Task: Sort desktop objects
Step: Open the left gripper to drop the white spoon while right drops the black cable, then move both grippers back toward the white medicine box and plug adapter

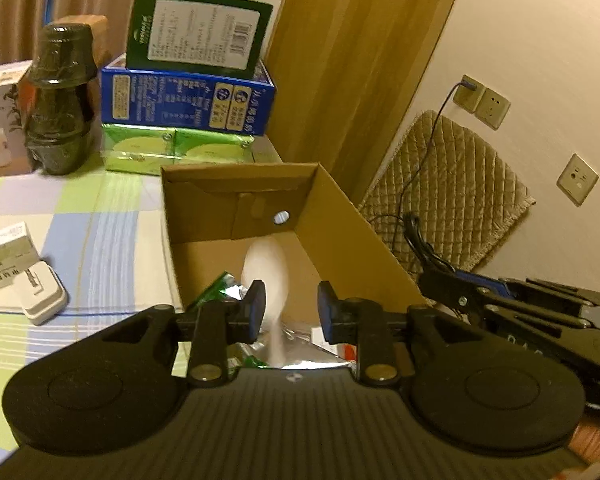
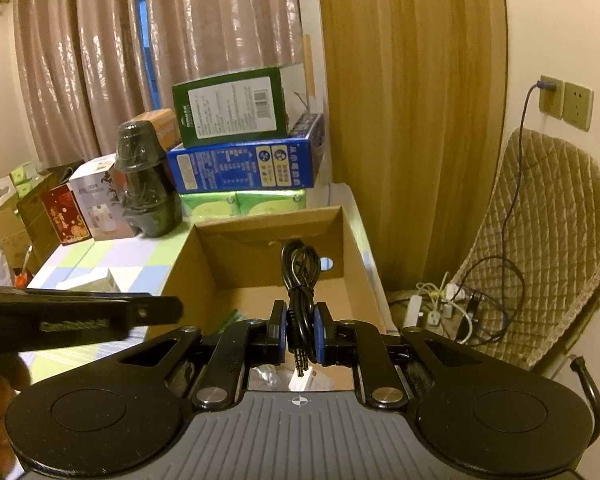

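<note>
An open cardboard box [image 1: 340, 216] stands on the checked tablecloth; it also shows in the right wrist view [image 2: 204, 256]. My left gripper [image 1: 291, 312] is open above the box's near end. A blurred white spoon-shaped object [image 1: 266, 272] is between its fingers, not touching the right pad. Green and silver packets [image 1: 220, 288] lie in the box. My right gripper [image 2: 301, 332] is shut on a coiled black audio cable [image 2: 300, 276], held over the box. The right gripper shows in the left wrist view [image 1: 500, 300] at the right.
Behind the box stand stacked green [image 1: 198, 34], blue [image 1: 186, 100] and light-green boxes [image 1: 176, 150] and a dark wrapped bottle [image 1: 58, 100]. A small white case [image 1: 40, 296] and a medicine box [image 1: 4, 256] lie left. A chair [image 2: 548, 232] with cables stands right.
</note>
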A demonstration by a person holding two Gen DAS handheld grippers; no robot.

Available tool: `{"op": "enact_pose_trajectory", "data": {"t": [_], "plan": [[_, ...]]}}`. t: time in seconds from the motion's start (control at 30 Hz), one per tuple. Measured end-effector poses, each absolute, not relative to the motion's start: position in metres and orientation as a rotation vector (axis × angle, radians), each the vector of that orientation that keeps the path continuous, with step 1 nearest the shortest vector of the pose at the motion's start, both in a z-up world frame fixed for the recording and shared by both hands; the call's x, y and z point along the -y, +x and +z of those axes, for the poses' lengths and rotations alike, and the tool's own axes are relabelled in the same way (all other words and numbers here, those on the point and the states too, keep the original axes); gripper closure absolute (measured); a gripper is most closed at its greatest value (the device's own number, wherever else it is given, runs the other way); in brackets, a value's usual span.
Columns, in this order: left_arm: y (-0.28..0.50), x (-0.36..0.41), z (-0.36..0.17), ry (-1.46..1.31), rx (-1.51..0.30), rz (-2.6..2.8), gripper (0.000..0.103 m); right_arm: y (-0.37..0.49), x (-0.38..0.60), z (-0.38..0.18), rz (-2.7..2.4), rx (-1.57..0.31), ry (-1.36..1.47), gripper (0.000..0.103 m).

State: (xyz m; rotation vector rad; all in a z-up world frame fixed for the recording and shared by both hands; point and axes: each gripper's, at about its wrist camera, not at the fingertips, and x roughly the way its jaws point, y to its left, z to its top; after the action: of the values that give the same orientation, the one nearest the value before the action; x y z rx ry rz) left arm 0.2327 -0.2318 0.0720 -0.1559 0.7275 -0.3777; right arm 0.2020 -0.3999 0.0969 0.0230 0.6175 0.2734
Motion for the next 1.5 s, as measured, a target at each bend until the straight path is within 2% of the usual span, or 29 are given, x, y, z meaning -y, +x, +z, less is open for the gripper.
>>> {"op": "enact_pose_trajectory", "data": {"t": [0.47,0.5,0.53,0.6,0.67,0.73,0.8,0.87,0.93,1.03,1.1,1.27,1.5], "plan": [[0.215,0.206,0.066,-0.138,-0.713,-0.325,0.078,0.218,0.394,0.090,0.314,-0.603,0.048,0.092],[0.214,0.204,0.066,-0.141,-0.711,-0.321,0.077,0.221,0.394,0.091,0.313,-0.596,0.052,0.083],[0.213,0.203,0.066,-0.142,-0.708,-0.316,0.072,0.224,0.396,0.093,0.306,-0.593,0.067,0.059],[0.210,0.200,0.067,-0.147,-0.704,-0.305,0.064,0.223,0.403,0.099,0.300,-0.564,0.114,0.041],[0.206,0.197,0.067,-0.147,-0.699,-0.300,0.056,0.218,0.407,0.101,0.291,-0.553,0.116,0.041],[0.202,0.192,0.068,-0.144,-0.692,-0.291,0.041,0.212,0.411,0.099,0.282,-0.570,0.119,0.040],[0.198,0.187,0.068,-0.151,-0.688,-0.288,0.032,0.203,0.415,0.095,0.275,-0.589,0.128,0.039],[0.193,0.182,0.069,-0.158,-0.687,-0.276,0.028,0.193,0.419,0.091,0.264,-0.603,0.139,0.034],[0.186,0.177,0.069,-0.162,-0.686,-0.262,0.017,0.182,0.421,0.089,0.257,-0.614,0.156,0.027],[0.175,0.170,0.071,-0.156,-0.680,-0.230,0.007,0.164,0.419,0.089,0.254,-0.622,0.172,0.015],[0.167,0.164,0.072,-0.150,-0.674,-0.203,0.001,0.153,0.415,0.090,0.262,-0.629,0.171,0.011],[0.146,0.152,0.075,-0.131,-0.678,-0.181,0.001,0.124,0.399,0.099,0.288,-0.627,0.160,0.002],[0.116,0.129,0.081,-0.133,-0.672,-0.154,0.001,0.092,0.368,0.107,0.351,-0.618,0.133,0.002]]}}
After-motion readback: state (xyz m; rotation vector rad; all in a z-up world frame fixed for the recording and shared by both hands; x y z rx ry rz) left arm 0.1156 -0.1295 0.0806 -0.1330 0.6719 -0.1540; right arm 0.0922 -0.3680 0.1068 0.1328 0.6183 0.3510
